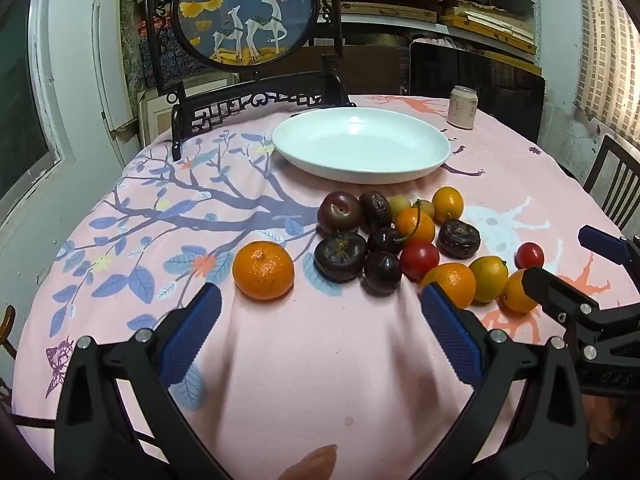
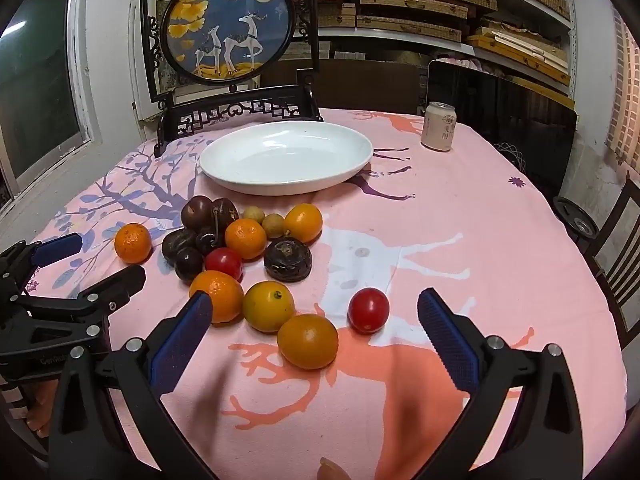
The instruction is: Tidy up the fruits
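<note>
A pile of small fruits lies on the pink tablecloth (image 1: 320, 360): oranges, dark plums, cherries and red tomatoes. One mandarin (image 1: 263, 275) sits apart at the left of the pile. A white plate (image 1: 360, 142) stands empty behind the fruits; it also shows in the right wrist view (image 2: 286, 158). My left gripper (image 1: 320, 300) is open and empty, just in front of the pile. My right gripper (image 2: 314, 308) is open and empty, its fingers either side of an orange (image 2: 308, 341) and a red tomato (image 2: 368, 310).
A drink can (image 1: 463, 107) stands at the back right of the table. A framed deer screen on a dark wooden stand (image 1: 248, 12) sits at the back edge. A dark chair back (image 1: 612, 184) is at the right. Shelves with boxes fill the wall behind.
</note>
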The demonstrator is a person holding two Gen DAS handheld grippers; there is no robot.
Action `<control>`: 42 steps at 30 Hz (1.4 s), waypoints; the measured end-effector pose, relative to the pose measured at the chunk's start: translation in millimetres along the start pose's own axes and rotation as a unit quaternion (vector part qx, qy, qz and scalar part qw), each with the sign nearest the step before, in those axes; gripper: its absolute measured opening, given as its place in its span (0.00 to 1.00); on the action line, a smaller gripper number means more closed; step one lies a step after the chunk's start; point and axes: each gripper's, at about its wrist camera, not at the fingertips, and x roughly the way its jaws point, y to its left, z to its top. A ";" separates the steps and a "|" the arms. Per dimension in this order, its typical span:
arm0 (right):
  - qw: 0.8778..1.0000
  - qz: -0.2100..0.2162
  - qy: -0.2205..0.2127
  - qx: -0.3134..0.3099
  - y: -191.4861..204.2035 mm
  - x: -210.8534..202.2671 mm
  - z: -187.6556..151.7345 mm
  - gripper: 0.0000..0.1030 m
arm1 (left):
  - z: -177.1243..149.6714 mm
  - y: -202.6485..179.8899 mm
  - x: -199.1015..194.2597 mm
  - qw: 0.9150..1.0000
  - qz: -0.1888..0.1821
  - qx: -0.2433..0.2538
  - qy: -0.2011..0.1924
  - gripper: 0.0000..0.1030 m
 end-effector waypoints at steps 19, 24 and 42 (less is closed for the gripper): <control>1.000 -0.002 -0.002 -0.002 0.6 0.4 -0.1 0.99 | 0.2 -1.8 -3.1 1.000 0.001 0.002 -0.003 0.98; 1.000 -0.002 0.000 -0.002 0.5 1.0 -0.3 0.99 | -1.0 -1.0 -1.3 1.000 -0.001 0.003 0.000 0.98; 1.000 -0.003 0.002 -0.003 1.9 3.5 -1.3 0.99 | -1.5 -3.0 0.4 1.000 -0.001 0.004 0.004 0.98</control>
